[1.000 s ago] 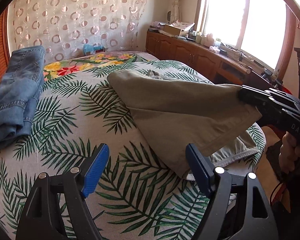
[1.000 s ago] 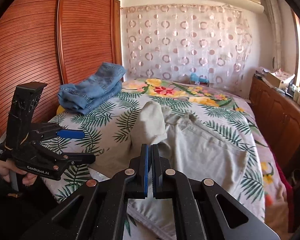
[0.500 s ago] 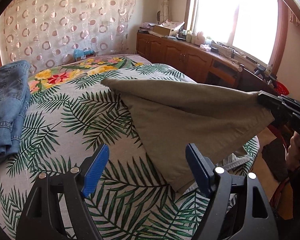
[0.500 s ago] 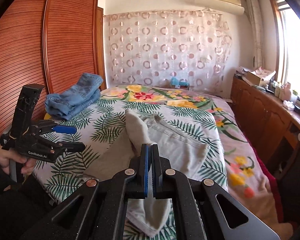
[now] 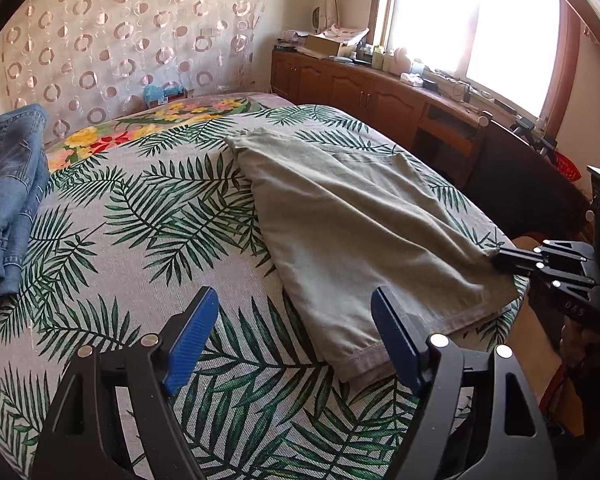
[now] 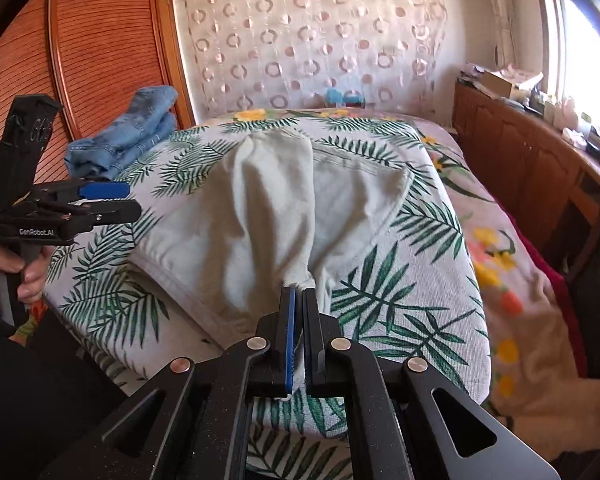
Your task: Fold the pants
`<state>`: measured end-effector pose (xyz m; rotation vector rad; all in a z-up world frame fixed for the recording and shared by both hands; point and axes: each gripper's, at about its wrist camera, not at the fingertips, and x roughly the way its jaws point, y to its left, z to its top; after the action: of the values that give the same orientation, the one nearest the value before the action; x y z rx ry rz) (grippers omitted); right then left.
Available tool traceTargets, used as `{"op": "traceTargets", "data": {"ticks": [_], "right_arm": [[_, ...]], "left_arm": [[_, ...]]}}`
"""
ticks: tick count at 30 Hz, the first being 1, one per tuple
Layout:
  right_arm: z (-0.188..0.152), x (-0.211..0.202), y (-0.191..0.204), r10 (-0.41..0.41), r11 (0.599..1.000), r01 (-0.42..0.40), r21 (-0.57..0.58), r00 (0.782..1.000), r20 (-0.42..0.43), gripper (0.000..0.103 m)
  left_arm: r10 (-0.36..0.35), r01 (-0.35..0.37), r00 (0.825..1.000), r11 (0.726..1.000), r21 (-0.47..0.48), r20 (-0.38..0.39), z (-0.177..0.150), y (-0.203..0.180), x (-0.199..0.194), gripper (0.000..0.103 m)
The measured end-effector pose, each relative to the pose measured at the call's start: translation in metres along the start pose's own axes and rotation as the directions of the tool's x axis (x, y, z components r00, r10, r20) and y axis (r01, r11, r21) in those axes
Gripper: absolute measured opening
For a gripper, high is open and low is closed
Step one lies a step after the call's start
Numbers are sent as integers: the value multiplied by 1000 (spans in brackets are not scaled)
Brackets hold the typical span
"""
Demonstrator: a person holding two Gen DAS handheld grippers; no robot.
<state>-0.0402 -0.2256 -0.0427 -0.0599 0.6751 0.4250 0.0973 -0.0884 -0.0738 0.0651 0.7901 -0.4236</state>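
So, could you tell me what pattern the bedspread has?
Green palm leaves on the bedspread, clearest in the left wrist view.

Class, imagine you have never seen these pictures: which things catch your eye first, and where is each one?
First, the khaki pants, folded across the middle of the palm-leaf bedspread, with the right gripper shut on a pinch of the cloth near the bed's near edge. The left gripper hangs open and empty above the bedspread, beside the pants' hem. A pile of blue jeans lies by the slatted wooden wardrobe.
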Motion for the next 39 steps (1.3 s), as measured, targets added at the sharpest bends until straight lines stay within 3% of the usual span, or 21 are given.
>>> {"op": "traceTargets", "data": {"ticks": [3, 7, 11, 16, 22, 35, 36, 37, 39], "right_arm": [[5, -9, -4, 7, 1000, -7, 19, 1000, 16, 4], [13, -20, -15, -3, 1000, 3, 13, 998, 62, 26], [26, -20, -25, 10, 1000, -10, 5, 995, 98, 29], [49, 25, -32, 33, 999, -32, -28, 997, 64, 29], [79, 78, -31, 64, 997, -66, -43, 997, -35, 30], [107, 116, -38, 107, 993, -114, -29, 977, -183, 29], [107, 117, -37, 109, 992, -118, -37, 977, -184, 28], [106, 117, -36, 122, 990, -132, -43, 974, -189, 16], [111, 120, -33, 129, 988, -142, -59, 974, -185, 7]], "left_arm": [[10, -10, 1000, 1000, -8, 6, -1, 2, 2, 79], [27, -27, 999, 1000, -9, 31, 0, 4, 2, 79], [37, -36, 998, 999, -10, 44, 1, 8, 4, 79], [41, -40, 998, 999, -30, 50, 0, 12, 6, 79], [43, -41, 997, 999, -30, 58, -2, 14, 3, 79], [37, -34, 997, 998, -55, 66, -3, 21, -3, 79], [38, -35, 997, 998, -57, 66, -3, 21, -4, 79], [39, -35, 997, 998, -58, 66, -4, 22, -4, 79], [43, -39, 997, 997, -62, 67, -5, 23, -5, 79]]}}
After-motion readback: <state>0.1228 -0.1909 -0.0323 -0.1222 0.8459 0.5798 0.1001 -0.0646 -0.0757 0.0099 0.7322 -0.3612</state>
